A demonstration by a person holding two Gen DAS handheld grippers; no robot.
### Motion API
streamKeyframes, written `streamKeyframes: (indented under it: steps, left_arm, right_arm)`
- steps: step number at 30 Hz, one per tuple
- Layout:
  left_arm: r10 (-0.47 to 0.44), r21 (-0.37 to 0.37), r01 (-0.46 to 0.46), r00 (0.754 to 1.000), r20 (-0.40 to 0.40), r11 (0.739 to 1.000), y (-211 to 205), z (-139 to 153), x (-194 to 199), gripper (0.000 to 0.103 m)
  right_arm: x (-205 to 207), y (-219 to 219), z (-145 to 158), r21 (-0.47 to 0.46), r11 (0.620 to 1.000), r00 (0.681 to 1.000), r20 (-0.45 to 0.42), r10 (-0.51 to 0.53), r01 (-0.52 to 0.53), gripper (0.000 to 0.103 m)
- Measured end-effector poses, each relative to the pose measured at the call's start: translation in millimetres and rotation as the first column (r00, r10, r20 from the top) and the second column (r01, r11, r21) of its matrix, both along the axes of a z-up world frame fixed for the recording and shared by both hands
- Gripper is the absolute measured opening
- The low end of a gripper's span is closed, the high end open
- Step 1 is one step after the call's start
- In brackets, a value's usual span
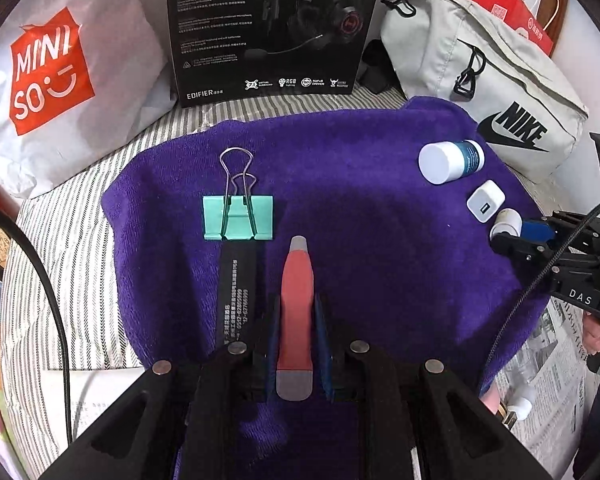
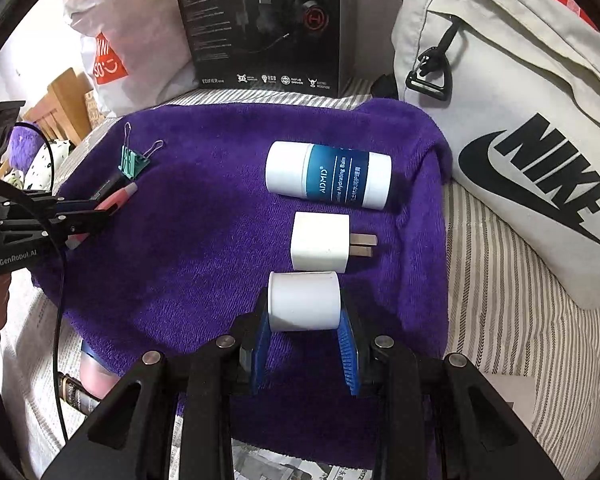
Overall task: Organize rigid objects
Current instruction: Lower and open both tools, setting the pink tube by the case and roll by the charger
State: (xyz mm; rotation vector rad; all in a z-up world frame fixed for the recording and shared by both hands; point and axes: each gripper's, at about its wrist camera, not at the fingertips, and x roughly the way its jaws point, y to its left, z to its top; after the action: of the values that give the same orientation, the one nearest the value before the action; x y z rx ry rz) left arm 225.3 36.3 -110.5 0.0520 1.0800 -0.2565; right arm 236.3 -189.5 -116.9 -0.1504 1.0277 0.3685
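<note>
White cylinder point(image 2: 304, 301) sits clamped crosswise in the right claw point(image 2: 305, 344), just short of the charger point(image 2: 320, 242) (touching, perhaps); left claw point(image 1: 298, 344) holds the red tool point(image 1: 296, 316) lengthwise.

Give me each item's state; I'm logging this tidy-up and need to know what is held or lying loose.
Left gripper: jaws shut on red tool.
Right gripper: jaws shut on white cylinder.
Binder clip: on purple towel, handles folded together.
Balm bottle: lying on its side, cap on.
Charger plug: lying flat, unplugged.
</note>
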Motion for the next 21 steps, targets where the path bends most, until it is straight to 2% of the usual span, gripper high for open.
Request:
streamKeyframes:
  steps: [17, 21]
  left_arm:
    - [-0.010, 0.036, 0.009, 1.000, 0.013, 0.999, -3.3, 0.9, -3.3, 0.017]
    - [-0.011, 0.033, 0.011, 1.000, -0.001, 0.999, -4.4, 2.1, -7.0, 0.021]
  right_arm:
    - [1.4, 4.0, -2.3, -0.022, 0.999, 1.000, 0.015, 0.027, -0.026, 0.031]
    - [-2.1, 2.5, -1.8, -0.007, 0.999, 0.999, 0.004, 0.036, -0.036, 0.042]
